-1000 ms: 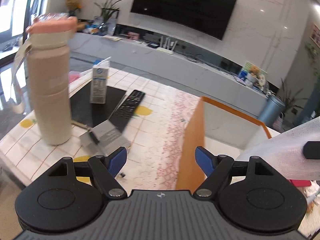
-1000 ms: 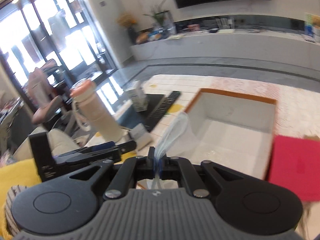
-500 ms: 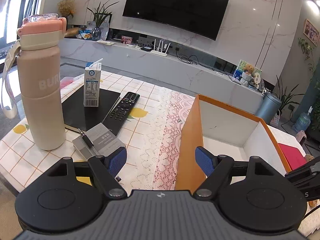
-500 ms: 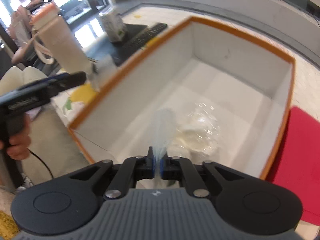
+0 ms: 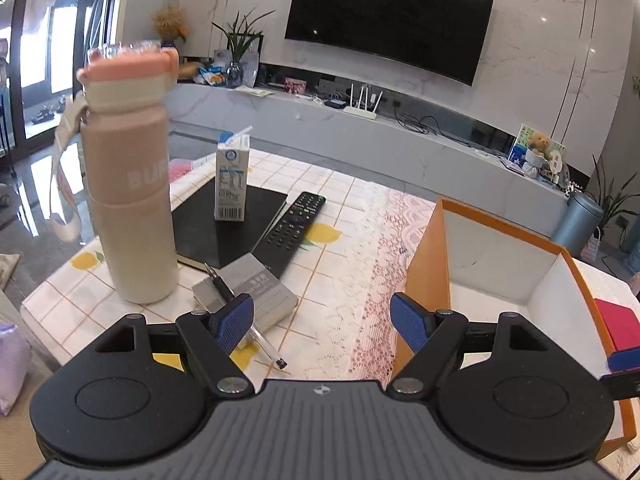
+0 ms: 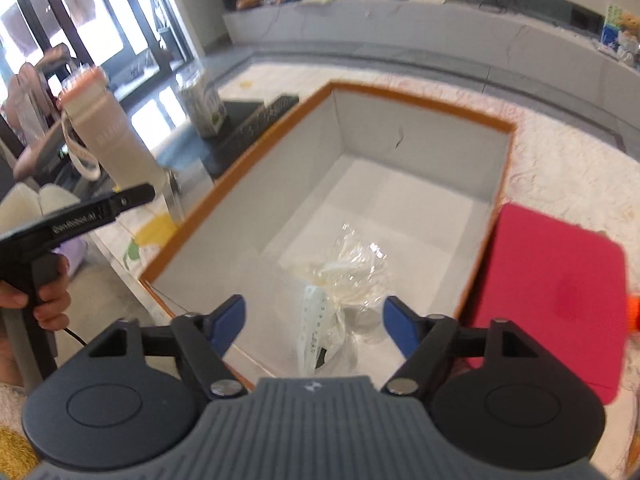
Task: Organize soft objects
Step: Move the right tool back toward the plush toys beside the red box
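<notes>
Right wrist view: the clear plastic bag [image 6: 352, 276] lies in the box [image 6: 420, 98], between the spread, empty fingers [image 6: 230, 322].

Pink bottle [image 5: 130, 200], left of frame in the left wrist view: white letters "BUR" readable on its body, the rest turns out of sight. Milk carton [image 5: 232, 178], upper centre-left, carries a barcode and a printed table, too small to read. Grey box [image 5: 256, 292] under the pen has pale characters, illegible. Left gripper [image 6: 84, 216], at the left edge of the right wrist view, has white lettering along its side, blurred, roughly "GenRobot.AI". Clear bag [image 6: 344, 280] in the orange box [image 6: 420, 100] shows a printed strip, unreadable.
</notes>
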A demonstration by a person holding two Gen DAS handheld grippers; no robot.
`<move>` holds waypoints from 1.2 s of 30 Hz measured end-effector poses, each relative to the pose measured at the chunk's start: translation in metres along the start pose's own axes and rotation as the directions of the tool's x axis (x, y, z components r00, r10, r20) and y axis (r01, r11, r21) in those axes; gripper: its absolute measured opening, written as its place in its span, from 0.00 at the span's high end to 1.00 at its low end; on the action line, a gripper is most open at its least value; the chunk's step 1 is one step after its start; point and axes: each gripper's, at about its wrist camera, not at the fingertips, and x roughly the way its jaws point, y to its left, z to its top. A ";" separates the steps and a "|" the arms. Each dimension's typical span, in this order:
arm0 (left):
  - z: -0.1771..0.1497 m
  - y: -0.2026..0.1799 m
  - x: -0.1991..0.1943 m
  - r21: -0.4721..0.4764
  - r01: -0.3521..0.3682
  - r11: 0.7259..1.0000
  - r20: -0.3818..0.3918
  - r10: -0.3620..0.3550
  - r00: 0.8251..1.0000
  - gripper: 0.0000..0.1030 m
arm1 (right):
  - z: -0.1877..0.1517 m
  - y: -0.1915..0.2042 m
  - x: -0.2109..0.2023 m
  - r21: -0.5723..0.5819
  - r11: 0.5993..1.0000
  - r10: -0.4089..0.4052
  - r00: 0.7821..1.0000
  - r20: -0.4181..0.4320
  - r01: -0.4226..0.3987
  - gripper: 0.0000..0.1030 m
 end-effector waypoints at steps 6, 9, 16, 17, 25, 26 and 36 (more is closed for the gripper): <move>0.011 -0.010 -0.017 -0.010 0.017 1.000 -0.021 -0.017 1.000 0.11 | -0.003 -0.013 -0.048 0.025 1.000 -0.013 0.995 0.096 0.011 0.19; 0.016 -0.023 -0.033 0.010 0.059 0.998 0.015 -0.059 0.998 0.11 | -0.014 -0.024 -0.077 0.058 0.995 -0.093 0.981 0.171 0.084 0.19; 0.020 -0.087 -0.062 0.125 0.103 0.987 0.028 -0.107 0.994 0.11 | -0.045 -0.073 -0.134 0.177 0.963 -0.245 0.931 0.269 0.203 0.17; 0.018 -0.098 -0.064 0.150 0.125 0.981 0.025 -0.130 0.991 0.11 | -0.049 -0.080 -0.141 0.191 0.955 -0.275 0.921 0.275 0.228 0.16; -0.006 -0.187 -0.059 0.171 0.310 0.935 -0.079 -0.301 0.950 0.11 | -0.099 -0.132 -0.135 0.216 0.937 -0.325 0.910 0.257 0.274 0.09; -0.011 -0.199 -0.056 0.169 0.319 0.933 -0.097 -0.307 0.947 0.11 | -0.103 -0.139 -0.127 0.228 0.935 -0.326 0.914 0.242 0.273 0.08; -0.062 -0.243 -0.017 0.221 0.338 0.915 -0.221 -0.290 0.931 0.11 | -0.127 -0.170 -0.020 0.218 0.901 -0.375 0.926 -0.040 0.374 0.15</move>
